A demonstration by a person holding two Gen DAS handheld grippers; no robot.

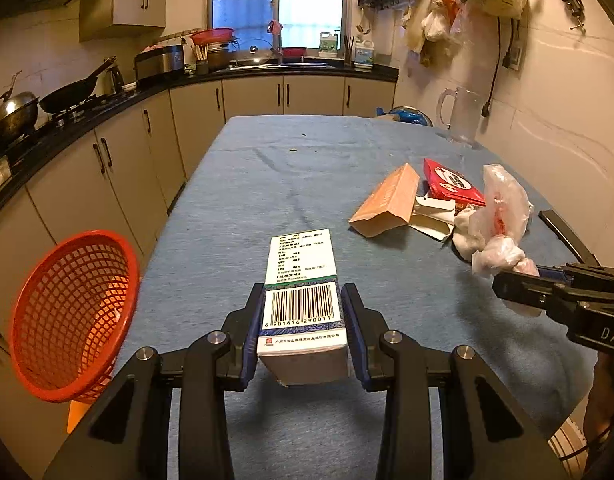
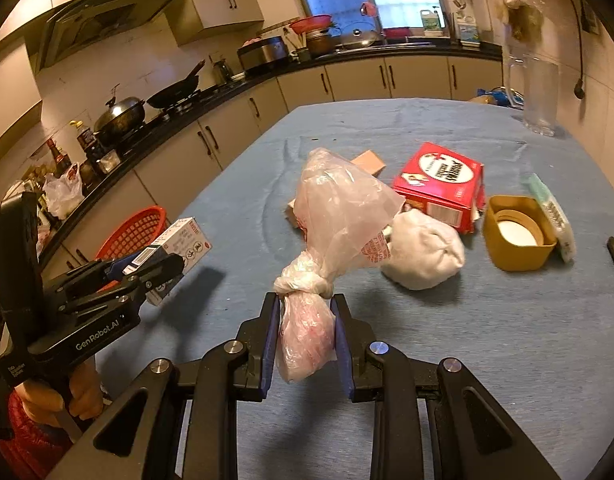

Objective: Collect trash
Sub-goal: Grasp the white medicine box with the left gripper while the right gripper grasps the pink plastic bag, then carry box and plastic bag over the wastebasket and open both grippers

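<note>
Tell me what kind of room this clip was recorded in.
A home kitchen, most likely. A wok sits on a gas stove along a dark counter with cabinets below, a range hood hangs above, and a sink sits under the window.

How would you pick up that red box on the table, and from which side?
I'd probably take the red box across its thin front edge, coming from above on the near side. It lies flat on the blue table, so its broad round-labelled face looks too wide for the fingers. The white wad crowds one near corner and the yellow tub sits close on the other side, so go between them.
</note>
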